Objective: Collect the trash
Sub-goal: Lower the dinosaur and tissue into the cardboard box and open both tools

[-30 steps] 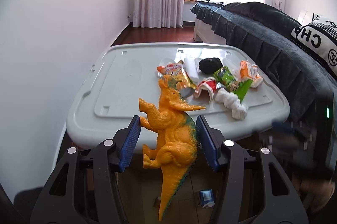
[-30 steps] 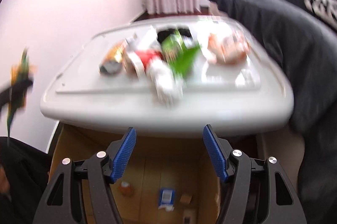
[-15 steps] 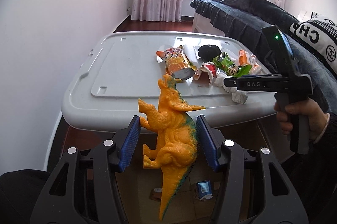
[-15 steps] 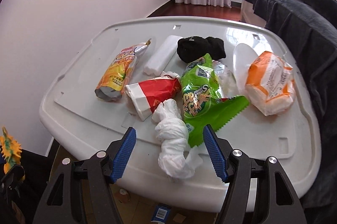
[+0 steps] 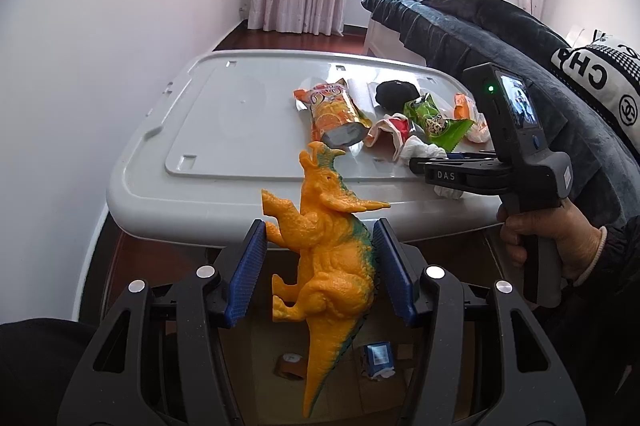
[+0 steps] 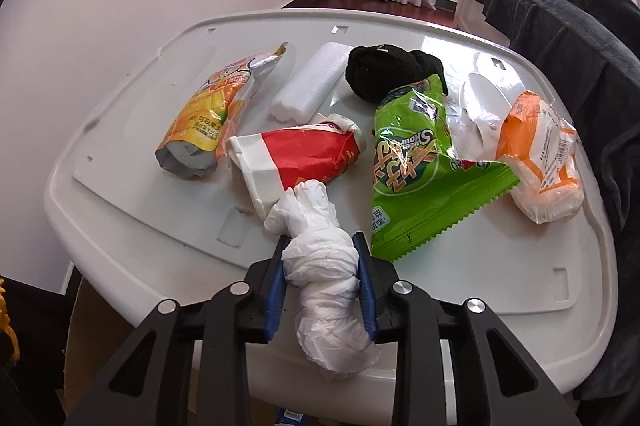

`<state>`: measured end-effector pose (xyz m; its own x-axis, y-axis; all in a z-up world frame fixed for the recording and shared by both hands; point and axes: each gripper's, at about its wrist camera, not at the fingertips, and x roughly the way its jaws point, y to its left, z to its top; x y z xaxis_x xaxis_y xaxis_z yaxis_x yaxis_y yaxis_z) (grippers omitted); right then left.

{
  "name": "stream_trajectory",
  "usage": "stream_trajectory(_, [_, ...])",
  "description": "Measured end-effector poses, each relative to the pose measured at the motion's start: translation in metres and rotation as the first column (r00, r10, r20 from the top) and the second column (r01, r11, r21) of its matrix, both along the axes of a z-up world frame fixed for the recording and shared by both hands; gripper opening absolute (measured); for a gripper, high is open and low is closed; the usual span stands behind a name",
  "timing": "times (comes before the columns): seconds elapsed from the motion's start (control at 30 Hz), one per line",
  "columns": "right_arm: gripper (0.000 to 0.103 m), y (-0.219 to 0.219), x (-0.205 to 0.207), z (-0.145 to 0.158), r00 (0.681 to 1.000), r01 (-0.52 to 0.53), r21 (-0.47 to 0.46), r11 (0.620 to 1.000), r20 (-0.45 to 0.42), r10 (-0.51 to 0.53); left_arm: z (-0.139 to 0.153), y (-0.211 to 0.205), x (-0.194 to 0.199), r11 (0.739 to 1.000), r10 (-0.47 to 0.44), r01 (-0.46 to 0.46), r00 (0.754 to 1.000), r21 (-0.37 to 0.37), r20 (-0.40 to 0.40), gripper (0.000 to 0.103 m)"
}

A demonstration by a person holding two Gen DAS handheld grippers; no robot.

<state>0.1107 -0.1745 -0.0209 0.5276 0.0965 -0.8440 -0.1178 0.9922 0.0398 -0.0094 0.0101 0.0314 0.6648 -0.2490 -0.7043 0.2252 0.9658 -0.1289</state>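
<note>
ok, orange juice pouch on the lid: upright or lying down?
Lying down. The orange juice pouch rests on its side on the grey bin lid, silver base toward the camera.

On the white plastic storage-bin lid [image 6: 152, 222]: three crinkly snack bags – one orange-yellow foil [image 6: 216, 110], one green [image 6: 416, 162], one orange-and-clear [image 6: 540, 154]. One red-and-white paper carton [image 6: 300, 154], one white foam block [image 6: 310, 86], one black fabric bundle [image 6: 384, 70], one knotted white tissue wad [image 6: 324, 266]. One orange plastic dinosaur toy [image 5: 328, 258].

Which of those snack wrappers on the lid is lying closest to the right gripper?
The green snack bag: its jagged end lies just beside the right gripper; the orange pouch lies farther off.
</note>
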Motion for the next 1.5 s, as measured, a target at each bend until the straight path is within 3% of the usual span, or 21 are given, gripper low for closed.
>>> stream_trajectory(0.2, [0.030,-0.021,-0.043,0.035,0.996,0.075,0.168,0.983,0.038,-0.082,-0.004,0.003,0.002,1.000,0.027,-0.027,1.000,0.011,-0.013,0.054])
stream_trajectory(0.4, [0.030,-0.037,-0.119,0.049,0.982,0.158,0.237,0.958,0.066,-0.179,-0.006,-0.006,-0.007,0.999,0.015,-0.015,1.000,0.041,-0.003,0.054])
stream_trajectory(0.6, [0.030,-0.032,-0.177,0.036,0.967,0.227,0.232,0.946,0.064,-0.247,-0.012,-0.018,-0.033,0.997,-0.017,0.019,1.000,0.081,-0.026,0.054])
stream_trajectory(0.73, [0.030,-0.016,-0.200,0.024,0.965,0.230,0.169,0.958,0.091,-0.248,-0.025,-0.024,-0.051,0.993,-0.035,0.042,0.997,0.112,-0.068,0.054])
stream_trajectory(0.87, [0.031,-0.007,-0.201,0.003,0.968,0.234,0.115,0.965,0.071,-0.243,-0.046,-0.029,-0.049,0.985,-0.016,0.039,0.991,0.167,-0.134,0.054])
stream_trajectory(1.1, [0.031,-0.004,-0.193,-0.021,0.975,0.221,0.094,0.971,0.001,-0.222,-0.077,-0.026,-0.030,0.989,0.032,0.008,0.963,0.149,-0.268,0.054])
stream_trajectory(1.5, [0.031,0.001,-0.187,-0.037,0.975,0.218,0.063,0.974,-0.055,-0.215,-0.102,-0.029,-0.020,0.987,0.061,-0.003,0.931,0.161,-0.361,0.054])
